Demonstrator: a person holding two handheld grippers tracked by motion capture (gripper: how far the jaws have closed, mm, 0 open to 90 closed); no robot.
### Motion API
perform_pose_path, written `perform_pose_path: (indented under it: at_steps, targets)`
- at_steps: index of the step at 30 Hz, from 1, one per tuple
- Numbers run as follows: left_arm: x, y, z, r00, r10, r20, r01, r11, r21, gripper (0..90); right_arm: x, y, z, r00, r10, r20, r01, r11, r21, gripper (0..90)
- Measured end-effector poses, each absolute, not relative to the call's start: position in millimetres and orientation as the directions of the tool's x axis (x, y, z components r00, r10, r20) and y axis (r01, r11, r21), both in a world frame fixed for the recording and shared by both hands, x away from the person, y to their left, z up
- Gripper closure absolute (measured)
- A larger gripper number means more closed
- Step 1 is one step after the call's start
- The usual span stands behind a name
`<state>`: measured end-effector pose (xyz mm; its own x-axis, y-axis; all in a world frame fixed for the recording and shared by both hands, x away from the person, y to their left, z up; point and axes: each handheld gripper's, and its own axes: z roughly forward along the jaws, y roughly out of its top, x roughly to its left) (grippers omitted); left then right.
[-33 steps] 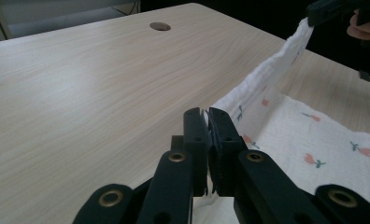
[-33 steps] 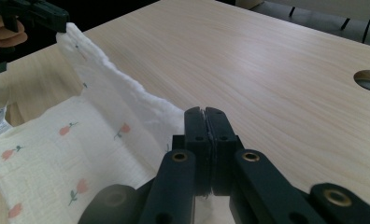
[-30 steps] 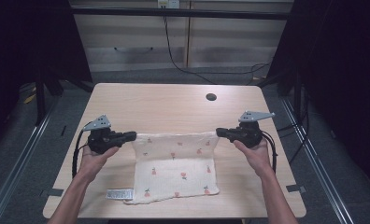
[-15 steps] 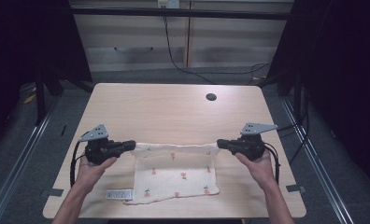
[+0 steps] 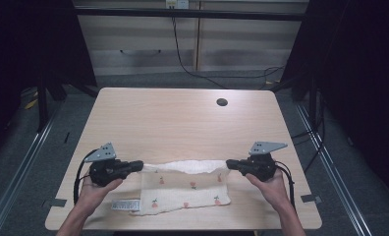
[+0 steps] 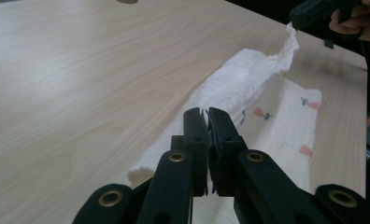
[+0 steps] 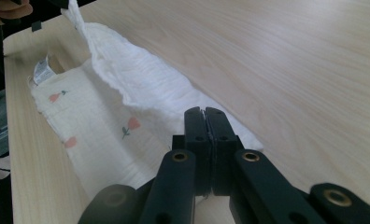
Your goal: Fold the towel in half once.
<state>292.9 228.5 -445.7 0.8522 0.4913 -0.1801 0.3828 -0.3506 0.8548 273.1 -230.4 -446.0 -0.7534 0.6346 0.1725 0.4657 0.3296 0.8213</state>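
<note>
1. Evidently, both hands had drawn back toward the near edge of the table [image 5: 182,113] over the last second, carrying the far hem of the towel [image 5: 192,189] with them; a second earlier that hem lay farther up the tabletop, and the cloth showed a much deeper patch of its printed side.
2. At this moment the left gripper [image 5: 137,166] was clamped tight on the towel's left corner, jaws all but touching with white cloth pinched between them in the left gripper view [image 6: 206,122].
3. Likewise the right gripper [image 5: 230,164] was closed narrow on the right corner, with the cloth running off under its jaws in the right gripper view [image 7: 205,119].
4. Between the two, the carried hem sagged as a white band across the cloth, while the rest of the towel lay flat near the table's near edge, its care label [image 5: 125,204] sticking out at the near left.
5. Judging by this, the towel was being folded in half toward the person; the carried hem had not yet reached the near hem, so the fold looked unfinished.
</note>
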Motion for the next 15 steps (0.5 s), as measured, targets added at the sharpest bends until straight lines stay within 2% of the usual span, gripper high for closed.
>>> perform_pose_path:
  at_steps: [15]
  targets:
    - [267.7, 229.3, -469.1, 0.861, 0.475, -0.183, 0.41, -0.433, 0.803, 86.9, 249.4, -230.1, -457.3, -0.768, 0.616, 0.175, 0.478, 0.369, 0.797, 89.3]
